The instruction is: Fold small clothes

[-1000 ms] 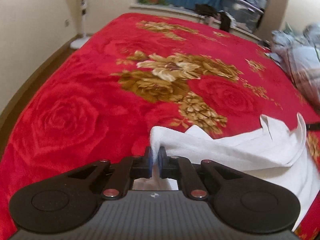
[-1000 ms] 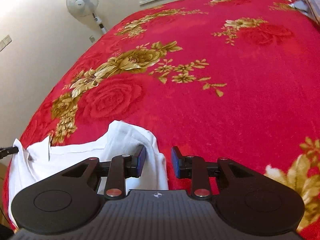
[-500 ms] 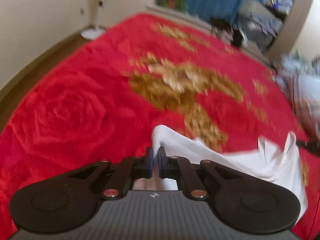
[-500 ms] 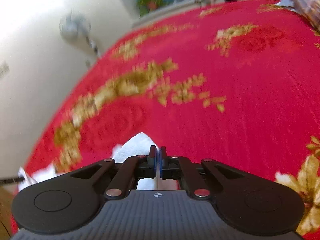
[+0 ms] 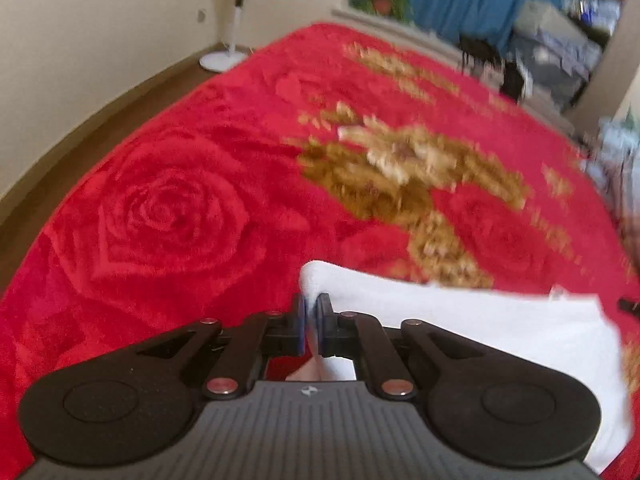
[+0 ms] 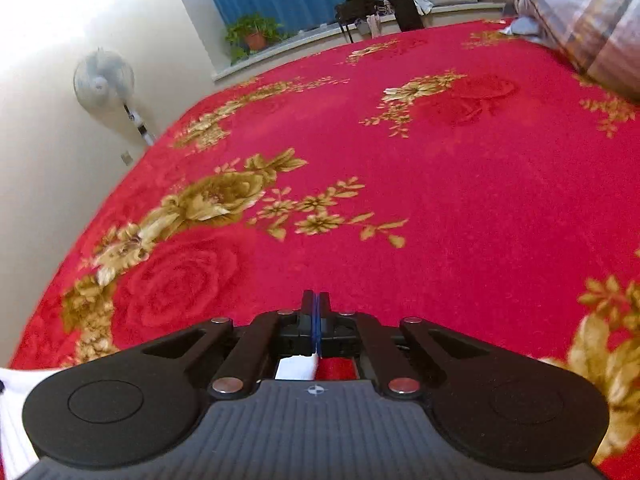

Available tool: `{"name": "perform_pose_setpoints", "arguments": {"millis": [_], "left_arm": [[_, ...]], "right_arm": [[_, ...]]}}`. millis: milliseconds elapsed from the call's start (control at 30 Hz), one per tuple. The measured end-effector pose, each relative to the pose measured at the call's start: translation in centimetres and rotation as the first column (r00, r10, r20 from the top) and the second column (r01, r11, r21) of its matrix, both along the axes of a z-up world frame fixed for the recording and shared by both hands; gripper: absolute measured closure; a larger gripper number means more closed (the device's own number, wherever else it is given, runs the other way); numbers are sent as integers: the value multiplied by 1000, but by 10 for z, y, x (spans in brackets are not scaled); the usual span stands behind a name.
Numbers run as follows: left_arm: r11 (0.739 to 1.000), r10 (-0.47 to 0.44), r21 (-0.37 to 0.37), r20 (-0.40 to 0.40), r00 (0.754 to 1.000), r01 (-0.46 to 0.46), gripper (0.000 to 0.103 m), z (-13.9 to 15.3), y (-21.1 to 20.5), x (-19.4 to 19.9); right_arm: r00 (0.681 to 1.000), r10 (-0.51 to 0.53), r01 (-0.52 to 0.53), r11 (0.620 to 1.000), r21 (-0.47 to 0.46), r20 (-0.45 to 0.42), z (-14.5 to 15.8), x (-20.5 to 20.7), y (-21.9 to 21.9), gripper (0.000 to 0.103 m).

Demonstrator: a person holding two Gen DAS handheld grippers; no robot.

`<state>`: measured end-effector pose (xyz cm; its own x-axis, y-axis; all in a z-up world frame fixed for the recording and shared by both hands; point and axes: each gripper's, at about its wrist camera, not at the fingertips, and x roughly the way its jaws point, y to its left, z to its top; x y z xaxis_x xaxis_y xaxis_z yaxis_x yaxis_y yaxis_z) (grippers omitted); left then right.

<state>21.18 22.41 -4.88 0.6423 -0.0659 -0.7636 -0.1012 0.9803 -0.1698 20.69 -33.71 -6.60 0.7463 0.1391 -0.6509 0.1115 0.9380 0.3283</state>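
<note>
White cloth lies low in the frame on the red bed. Left gripper pinches its edge, opening a bit. Right gripper is squeezed tight on another edge. Cloth could slip out.

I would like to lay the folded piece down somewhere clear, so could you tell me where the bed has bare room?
The red blanket is bare across its middle, from the wall side with the fan to the far sill with the potted plant. It is crowded at the far right, where bundled bedding lies, and at the near edge, where the white garment hangs between both grippers.
</note>
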Motion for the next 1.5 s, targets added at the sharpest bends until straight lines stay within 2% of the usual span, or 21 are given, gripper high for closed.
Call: {"name": "perform_pose_setpoints", "arguments": {"millis": [133, 233, 267, 300, 433, 633, 700, 733, 767, 800, 833, 933, 967, 1033, 1100, 1167, 1233, 1300, 1367, 1433, 1500], "left_arm": [[1000, -7, -13, -40, 999, 6, 82, 0, 6, -11], [996, -36, -88, -91, 995, 28, 80, -1, 14, -31], [992, -64, -116, -121, 991, 50, 79, -4, 14, -40], [987, -97, -138, -143, 985, 77, 78, -6, 12, -49], [961, -256, -150, -177, 950, 230, 69, -10, -4, -91], [943, -322, -157, -211, 923, 293, 71, -27, -16, -135], [941, -331, -146, -220, 918, 304, 80, -32, -20, -145], [941, -334, -137, -221, 916, 310, 91, -33, -21, -149], [940, -337, -129, -214, 917, 315, 97, -32, -22, -151], [942, -330, -124, -194, 924, 311, 98, -30, -20, -153], [946, -316, -128, -154, 936, 299, 99, -22, -17, -157], [950, -255, -200, -47, 966, 241, 99, -2, -1, -167], [953, -237, -205, -47, 970, 223, 99, -1, 2, -170], [965, -229, -160, -126, 965, 208, 99, -14, -1, -173], [966, -247, -132, -220, 944, 222, 98, -31, -9, -171], [966, -256, -91, -251, 934, 240, 88, -38, -13, -171], [970, -243, -73, -173, 954, 234, 86, -25, -11, -175], [967, -247, -84, -69, 967, 241, 86, -9, -9, -179], [954, -273, -141, -39, 961, 265, 86, -5, -8, -176], [945, -305, -150, -86, 948, 290, 84, -13, -17, -171], [947, -319, -87, -207, 925, 308, 82, -34, -29, -164]], "right_arm": [[996, 43, -39, 998, 57, -75, -5, -6, -8, 99], [987, 145, -140, 988, 66, -73, 3, -23, -6, 82], [981, 180, -175, 983, 62, -78, 5, -30, -5, 72], [974, 210, -206, 977, 57, -88, 6, -37, -3, 69], [935, 317, -315, 948, 41, -161, 0, -70, -1, 65], [884, 395, -402, 915, 24, -250, -16, -115, -5, 65], [884, 393, -402, 915, 15, -252, -16, -126, -6, 65], [887, 386, -396, 918, 10, -252, -16, -130, -7, 65], [889, 381, -390, 921, 13, -254, -15, -131, -8, 67], [893, 373, -381, 924, 19, -253, -14, -134, -9, 84], [896, 367, -374, 927, 21, -249, -13, -137, -11, 90], [922, 345, -343, 938, 42, -174, 7, -146, -19, 96], [934, 330, -324, 944, 65, -138, 16, -148, -22, 96], [948, 295, -286, 954, 90, -118, 21, -151, -25, 96], [942, 275, -270, 962, 52, -194, 6, -148, -21, 98], [924, 252, -262, 965, 5, -288, -13, -145, -17, 97], [920, 233, -257, 966, -37, -315, -16, -147, -17, 96], [948, 200, -234, 965, -116, -247, 0, -151, -16, 94], [965, 216, -234, 966, -114, -149, 18, -157, -16, 86], [959, 264, -270, 962, -49, -103, 21, -161, -14, 82], [937, 321, -325, 946, -5, -141, 8, -160, -4, 81]]}}
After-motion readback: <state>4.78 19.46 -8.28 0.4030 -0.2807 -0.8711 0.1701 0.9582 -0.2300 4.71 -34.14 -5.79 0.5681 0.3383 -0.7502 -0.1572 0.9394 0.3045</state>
